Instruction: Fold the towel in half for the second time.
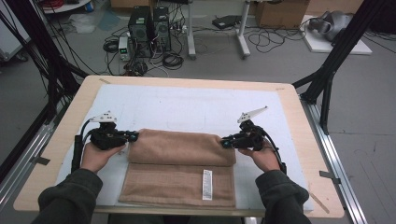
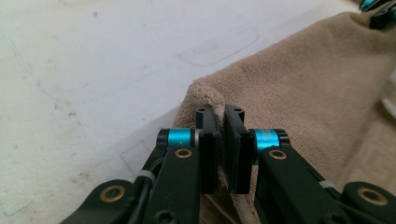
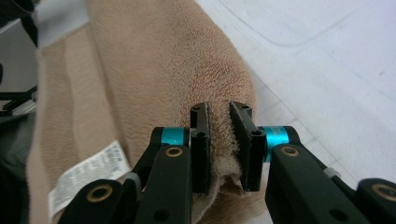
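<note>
Tan towel (image 1: 180, 165) lies on the white mat (image 1: 187, 105) that covers the wooden table (image 1: 299, 116), toward the table's near edge and about midway between its left and right edges. It is folded: the far part is doubled over into a thick roll-like fold, the near part lies flat with a white care label (image 1: 207, 185) close to its right near corner. Left gripper (image 1: 132, 136) sits at the left end of the fold, jaws pinched tight on a corner of the cloth; in the left gripper view the fabric (image 2: 303, 88) is squeezed thin between the two black pads. Right gripper (image 1: 225, 142) sits at the right end of the same fold, jaws drawn narrow on the cloth there; in the right gripper view a bunch of towel (image 3: 159, 60) fills the gap between the pads. Both hands rest low by the mat, either side of the towel. Computer towers (image 1: 150, 30) and loose cables on the floor beyond the table's far edge.
</note>
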`<action>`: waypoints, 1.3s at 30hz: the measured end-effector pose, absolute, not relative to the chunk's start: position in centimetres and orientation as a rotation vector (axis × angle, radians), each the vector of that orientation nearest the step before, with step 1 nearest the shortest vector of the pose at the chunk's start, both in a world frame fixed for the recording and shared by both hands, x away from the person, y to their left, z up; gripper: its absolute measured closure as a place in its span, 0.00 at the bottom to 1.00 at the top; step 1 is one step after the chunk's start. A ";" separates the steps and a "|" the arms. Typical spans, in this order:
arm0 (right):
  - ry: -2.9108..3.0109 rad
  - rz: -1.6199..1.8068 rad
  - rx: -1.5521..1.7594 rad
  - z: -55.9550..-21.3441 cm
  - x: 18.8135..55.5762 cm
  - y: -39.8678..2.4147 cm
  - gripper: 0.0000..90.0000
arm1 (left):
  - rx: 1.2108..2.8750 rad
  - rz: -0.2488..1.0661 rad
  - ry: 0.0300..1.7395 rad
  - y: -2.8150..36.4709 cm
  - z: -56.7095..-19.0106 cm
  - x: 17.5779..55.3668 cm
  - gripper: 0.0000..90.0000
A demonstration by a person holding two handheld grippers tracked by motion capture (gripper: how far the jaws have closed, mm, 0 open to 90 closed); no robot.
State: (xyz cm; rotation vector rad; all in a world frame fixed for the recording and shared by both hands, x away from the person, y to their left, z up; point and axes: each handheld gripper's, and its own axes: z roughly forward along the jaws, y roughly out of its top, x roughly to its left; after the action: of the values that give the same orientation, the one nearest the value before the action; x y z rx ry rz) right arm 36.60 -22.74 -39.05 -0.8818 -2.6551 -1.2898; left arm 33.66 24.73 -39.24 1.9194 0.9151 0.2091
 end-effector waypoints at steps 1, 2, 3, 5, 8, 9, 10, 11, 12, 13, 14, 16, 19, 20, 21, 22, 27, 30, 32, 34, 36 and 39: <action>-2.664 -1.306 -0.867 -38.7 36.2 -22.8 0.87 | 1.914 0.219 0.900 24.8 -38.9 33.0 0.94; -2.673 -1.313 -0.852 -38.3 35.6 -22.8 0.87 | 1.902 0.224 0.881 24.9 -38.6 32.4 0.94; -2.680 -1.329 -0.844 -37.9 35.0 -22.9 0.87 | 1.896 0.223 0.869 25.0 -38.4 31.8 0.94; -2.708 -1.365 -0.811 -37.0 33.5 -23.1 0.87 | 1.896 0.250 0.840 25.2 -38.1 30.0 0.94; -2.734 -1.388 -0.747 -36.3 31.1 -23.3 0.87 | 1.901 0.247 0.809 26.0 -38.0 26.7 0.94; -2.733 -1.394 -0.714 -36.2 29.9 -23.4 0.87 | 1.909 0.245 0.800 26.1 -38.1 25.9 0.94; -2.725 -1.399 -0.687 -36.3 29.2 -23.4 0.85 | 1.924 0.241 0.785 26.4 -38.2 24.8 0.94; -2.717 -1.393 -0.654 -36.3 28.2 -23.4 0.80 | 1.931 0.226 0.774 26.7 -38.4 23.8 0.92; -2.714 -1.393 -0.608 -36.4 27.2 -23.5 0.77 | 1.933 0.218 0.769 27.1 -38.5 22.9 0.87; -2.711 -1.405 -0.575 -36.4 26.4 -23.8 0.75 | 1.922 0.211 0.776 27.6 -38.6 22.1 0.82; -2.691 -1.439 -0.569 -36.3 25.7 -24.1 0.72 | 1.913 0.203 0.783 27.9 -38.6 21.7 0.76; -2.660 -1.483 -0.576 -36.0 25.3 -24.7 0.70 | 1.911 0.209 0.782 28.3 -38.4 21.6 0.73; -2.701 -1.478 -0.626 -36.0 25.9 -24.9 0.67 | 1.914 0.223 0.790 27.9 -38.0 22.4 0.67; -2.716 -1.452 -0.665 -36.3 26.5 -24.8 0.67 | 1.919 0.227 0.787 27.7 -38.0 22.7 0.67; -2.727 -1.438 -0.679 -36.6 26.9 -24.7 0.66 | 1.927 0.224 0.785 27.1 -38.2 23.4 0.67; -2.743 -1.421 -0.706 -37.1 27.6 -24.5 0.65 | 1.938 0.228 0.785 26.7 -38.4 23.8 0.67; -2.833 -1.357 -0.792 -38.8 30.0 -23.5 0.59 | 1.991 0.267 0.825 24.5 -39.9 26.9 0.62; -2.857 -1.320 -0.843 -39.7 31.5 -23.2 0.56 | 2.027 0.306 0.859 23.7 -40.9 28.8 0.59; -2.869 -1.300 -0.871 -40.2 32.4 -23.1 0.53 | 2.043 0.342 0.877 23.3 -41.6 29.8 0.56; -2.867 -1.261 -0.914 -41.0 33.5 -23.0 0.49 | 2.060 0.350 0.908 23.2 -42.3 30.8 0.53; -2.864 -1.220 -0.941 -41.8 34.3 -22.9 0.43 | 2.082 0.355 0.941 23.2 -42.9 31.5 0.51; -2.839 -1.170 -0.985 -43.0 35.2 -22.9 0.36 | 2.098 0.333 0.956 23.2 -43.5 32.1 0.46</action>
State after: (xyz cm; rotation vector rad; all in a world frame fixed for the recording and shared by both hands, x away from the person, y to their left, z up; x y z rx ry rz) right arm 35.17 -22.87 -43.03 -0.9849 -2.8394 -1.1697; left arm 32.14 23.24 -43.48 2.0980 0.9564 0.3333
